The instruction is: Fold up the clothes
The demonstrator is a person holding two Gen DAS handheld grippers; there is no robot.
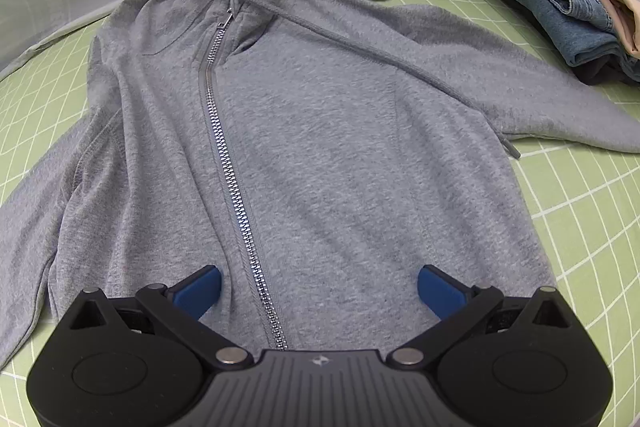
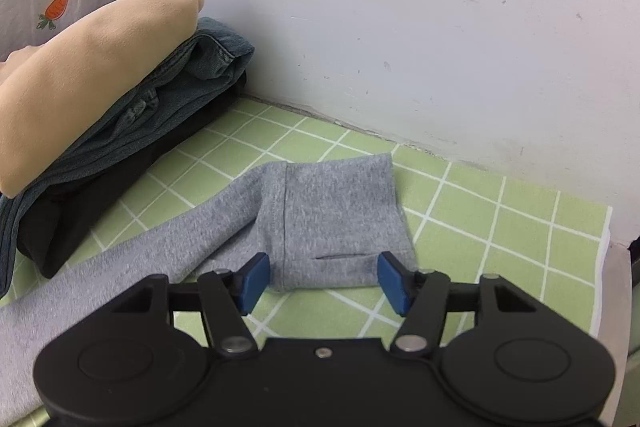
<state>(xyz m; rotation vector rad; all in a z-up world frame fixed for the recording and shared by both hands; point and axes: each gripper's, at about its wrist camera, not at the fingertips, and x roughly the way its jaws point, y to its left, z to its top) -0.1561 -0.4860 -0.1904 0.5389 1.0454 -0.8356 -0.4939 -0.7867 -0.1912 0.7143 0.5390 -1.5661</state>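
Your left tongs (image 1: 319, 289) are spread wide and hold nothing; they sit low over the bottom hem of the grey hoodie (image 1: 320, 147), with the zipper (image 1: 232, 179) running up between the blue pads (image 1: 200, 291) toward the hood. The hoodie lies front-up and flat on the green checked bench (image 1: 580, 227), sleeves out to both sides, its drawstring (image 1: 360, 47) trailing across the chest.

Your right tongs (image 2: 320, 281) are also spread, empty, and point at the cuff (image 2: 340, 219) of one sleeve. The cuff's near edge lies between the two blue pads (image 2: 252, 283), close to them; whether it touches them cannot be told. The tongs point toward the white wall (image 2: 400, 7).

A stack of folded clothes (image 2: 100, 87), beige on denim on black, rests on the bench left of the cuff.
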